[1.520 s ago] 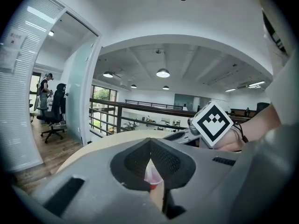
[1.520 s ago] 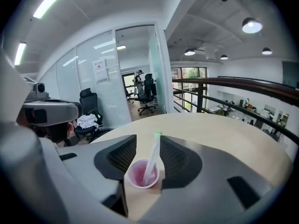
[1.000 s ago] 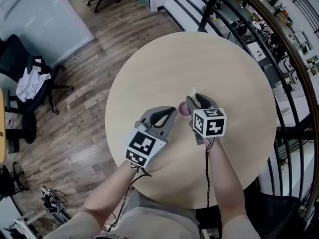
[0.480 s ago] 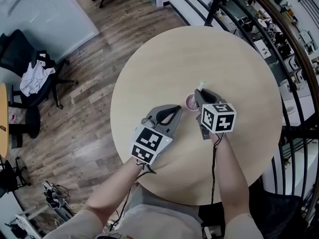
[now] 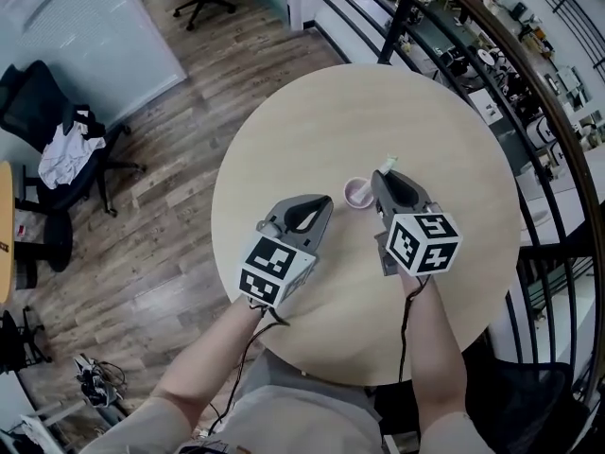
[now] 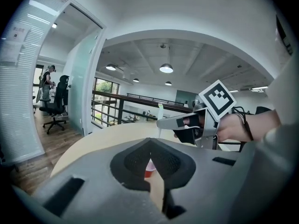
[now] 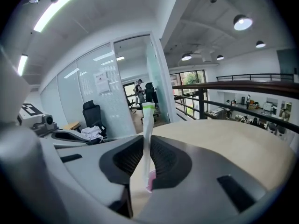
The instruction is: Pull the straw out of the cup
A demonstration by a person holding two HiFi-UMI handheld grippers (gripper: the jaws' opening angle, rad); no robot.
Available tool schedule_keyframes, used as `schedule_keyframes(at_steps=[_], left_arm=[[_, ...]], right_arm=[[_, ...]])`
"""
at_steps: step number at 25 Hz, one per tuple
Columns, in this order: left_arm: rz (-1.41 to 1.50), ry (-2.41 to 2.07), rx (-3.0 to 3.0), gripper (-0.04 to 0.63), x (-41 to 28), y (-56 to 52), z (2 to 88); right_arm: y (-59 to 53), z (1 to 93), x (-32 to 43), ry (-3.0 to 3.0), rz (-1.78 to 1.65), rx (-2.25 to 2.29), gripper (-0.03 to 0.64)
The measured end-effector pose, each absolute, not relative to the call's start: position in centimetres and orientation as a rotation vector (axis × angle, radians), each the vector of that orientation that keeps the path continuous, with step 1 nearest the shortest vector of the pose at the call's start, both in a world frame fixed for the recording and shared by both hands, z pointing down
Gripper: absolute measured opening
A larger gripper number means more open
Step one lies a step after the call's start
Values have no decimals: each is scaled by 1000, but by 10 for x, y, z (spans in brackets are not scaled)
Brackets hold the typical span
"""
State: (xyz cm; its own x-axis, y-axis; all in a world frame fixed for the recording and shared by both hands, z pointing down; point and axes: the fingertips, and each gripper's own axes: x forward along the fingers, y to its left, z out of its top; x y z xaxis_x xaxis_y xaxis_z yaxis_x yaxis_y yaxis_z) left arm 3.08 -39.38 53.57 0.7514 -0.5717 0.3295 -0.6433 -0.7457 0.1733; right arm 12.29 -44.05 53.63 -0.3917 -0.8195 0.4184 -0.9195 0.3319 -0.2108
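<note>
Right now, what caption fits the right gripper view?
Right gripper pinches a white straw over the round table.

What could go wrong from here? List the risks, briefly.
1. The cup stands unheld, with the left gripper shut and apart from it. If the straw's lower end catches the rim, the cup may tip.
2. The right gripper pinches the thin straw, which may slip or bend.

**Colours on and around the round table**

The table [image 5: 378, 112] is pale beige with a faint wood grain. Near its middle, the cup [image 5: 358, 194] is pink. The straw [image 7: 148, 139] is white with a green band at its top. The left gripper [image 5: 324, 200] and right gripper [image 5: 382, 174] are grey with black pads [image 7: 164, 158], and each cube [image 5: 423, 242] has black-and-white square markers. The floor [image 5: 142, 253] is brown planks
</note>
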Motion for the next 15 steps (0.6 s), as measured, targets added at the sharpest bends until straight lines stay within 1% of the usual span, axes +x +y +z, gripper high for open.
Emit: schedule_keyframes(at_steps=[8, 15], left_arm=[[272, -976, 2761, 12, 26, -373, 469], [248, -995, 2894, 12, 16, -344, 406]], right_arm=[[-397, 445, 128, -2469, 432, 1644, 55], [-348, 359, 126, -2559, 261, 1695, 55]])
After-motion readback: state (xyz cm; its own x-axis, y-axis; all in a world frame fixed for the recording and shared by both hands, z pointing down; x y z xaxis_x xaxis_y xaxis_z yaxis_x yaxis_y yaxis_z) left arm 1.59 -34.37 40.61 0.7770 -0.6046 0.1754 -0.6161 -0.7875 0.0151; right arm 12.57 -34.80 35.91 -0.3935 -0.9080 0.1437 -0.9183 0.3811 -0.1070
